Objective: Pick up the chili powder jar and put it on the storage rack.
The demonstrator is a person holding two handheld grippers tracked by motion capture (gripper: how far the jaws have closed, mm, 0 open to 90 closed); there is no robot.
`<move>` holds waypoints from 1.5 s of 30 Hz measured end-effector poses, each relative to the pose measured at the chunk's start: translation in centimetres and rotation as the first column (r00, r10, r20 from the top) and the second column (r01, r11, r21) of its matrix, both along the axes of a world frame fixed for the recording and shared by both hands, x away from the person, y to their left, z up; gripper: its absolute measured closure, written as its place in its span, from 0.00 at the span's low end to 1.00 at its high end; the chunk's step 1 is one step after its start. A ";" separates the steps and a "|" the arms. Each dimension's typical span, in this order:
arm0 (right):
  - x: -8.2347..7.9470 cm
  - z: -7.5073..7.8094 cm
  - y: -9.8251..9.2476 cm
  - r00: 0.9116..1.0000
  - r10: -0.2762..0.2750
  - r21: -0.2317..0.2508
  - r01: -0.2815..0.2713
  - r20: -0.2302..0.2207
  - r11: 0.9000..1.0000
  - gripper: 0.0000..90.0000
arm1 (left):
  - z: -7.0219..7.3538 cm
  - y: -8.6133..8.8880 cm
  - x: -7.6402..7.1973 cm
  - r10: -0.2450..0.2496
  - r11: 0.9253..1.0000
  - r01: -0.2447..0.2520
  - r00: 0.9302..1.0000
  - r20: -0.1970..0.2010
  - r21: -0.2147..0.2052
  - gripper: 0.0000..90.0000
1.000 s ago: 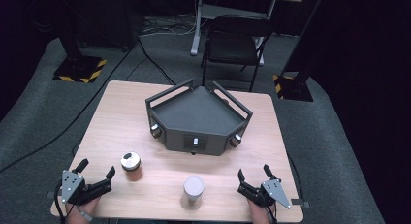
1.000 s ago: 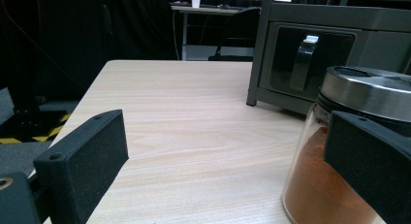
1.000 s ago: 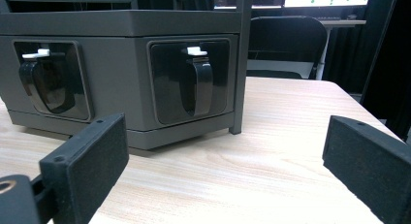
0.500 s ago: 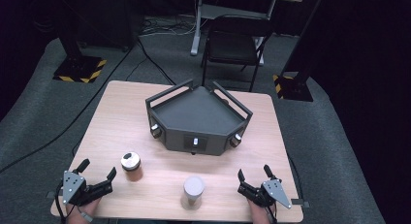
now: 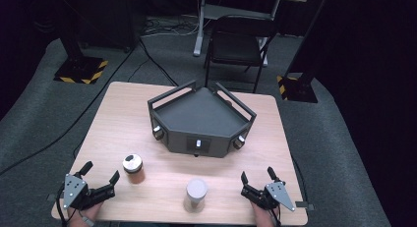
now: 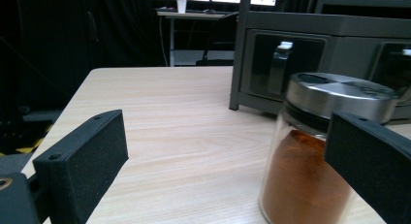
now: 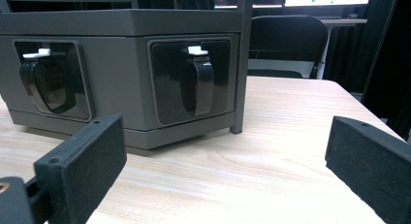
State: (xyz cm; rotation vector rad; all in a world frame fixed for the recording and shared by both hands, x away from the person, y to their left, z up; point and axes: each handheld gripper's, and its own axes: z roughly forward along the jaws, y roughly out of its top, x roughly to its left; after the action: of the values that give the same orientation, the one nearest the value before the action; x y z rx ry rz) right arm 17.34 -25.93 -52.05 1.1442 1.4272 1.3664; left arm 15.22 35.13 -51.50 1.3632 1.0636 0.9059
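Two jars stand on the table (image 5: pixel 123 114) in front of me, and I judge they are what I must handle. My left gripper (image 5: pixel 101 184) rests at about 7 o'clock on the table, its jaws wide apart and holding nothing. The spice jar (image 5: pixel 133 169), with orange powder and a steel lid, stands just beside it toward 1 o'clock. In the left gripper view the jar (image 6: pixel 320 151) sits partly behind one jaw, not between the two, so I think the gripper must shift sideways before it can close.

My right gripper (image 5: pixel 255 183) lies at about 5 o'clock, also fully open and empty. It points at the dark tray box (image 5: pixel 201 124) in the middle of the table, whose front panels carry handles (image 7: pixel 199 83). The grey jar (image 5: pixel 196 194) stands at 6 o'clock, between both grippers, near the front edge. I believe each jar is placed close to one hand so that either gripper can reach it easily, and the box waits behind to receive them.
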 end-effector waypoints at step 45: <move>0.1 0.0 0.0 1.000 0.007 -0.005 -0.007 -0.002 1.000 0.01 | 0.8 -0.8 0.1 -0.172 0.983 0.172 0.985 0.003 0.059 0.02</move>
State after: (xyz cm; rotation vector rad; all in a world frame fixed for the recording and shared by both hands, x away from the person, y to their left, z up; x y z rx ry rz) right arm 17.41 -25.93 -52.04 1.1392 1.4365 1.3659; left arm 15.30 34.37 -50.69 1.4746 0.9033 0.8193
